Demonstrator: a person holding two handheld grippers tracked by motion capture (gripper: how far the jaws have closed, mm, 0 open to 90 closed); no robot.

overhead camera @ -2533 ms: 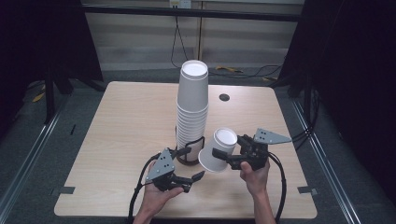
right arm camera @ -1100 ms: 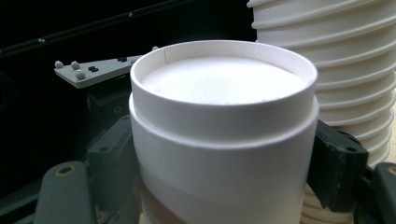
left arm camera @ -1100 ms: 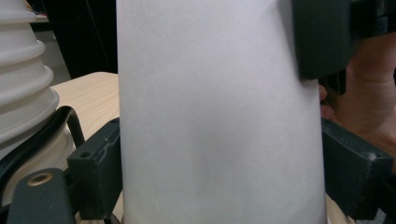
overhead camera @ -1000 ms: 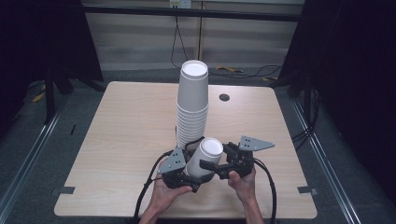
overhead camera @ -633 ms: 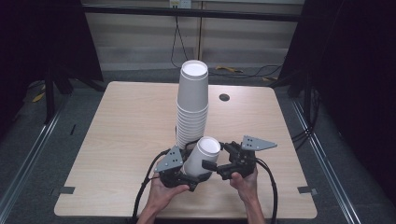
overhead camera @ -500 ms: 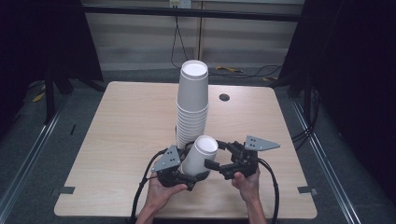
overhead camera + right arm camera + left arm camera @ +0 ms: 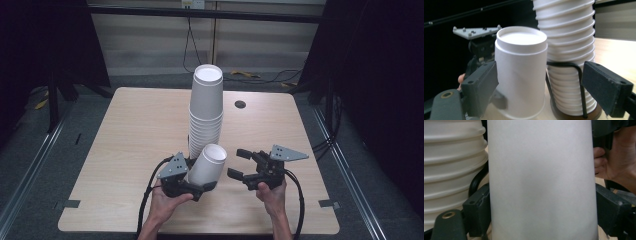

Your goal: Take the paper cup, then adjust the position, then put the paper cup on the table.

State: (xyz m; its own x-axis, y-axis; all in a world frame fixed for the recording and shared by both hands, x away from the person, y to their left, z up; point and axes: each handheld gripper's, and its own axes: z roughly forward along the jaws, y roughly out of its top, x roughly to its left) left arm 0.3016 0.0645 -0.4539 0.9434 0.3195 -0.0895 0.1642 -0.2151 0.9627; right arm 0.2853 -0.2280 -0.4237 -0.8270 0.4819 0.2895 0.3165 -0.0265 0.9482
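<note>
The cup has been handed over to the left gripper, jaws just closing on it; the right gripper got pulled off right.

Cup: white paper, matt, smooth wall, rolled rim. Stack: same white paper, matt, rims ribbed one over another. Stack holder: thin black wire, slight sheen, on a brown wood-like base. Table: pale wood-grain top, smooth, low sheen. Left gripper: black matt plastic, pads faintly rough; brass-coloured metal insert. Right gripper: same black plastic, grey metal plate on top
</note>
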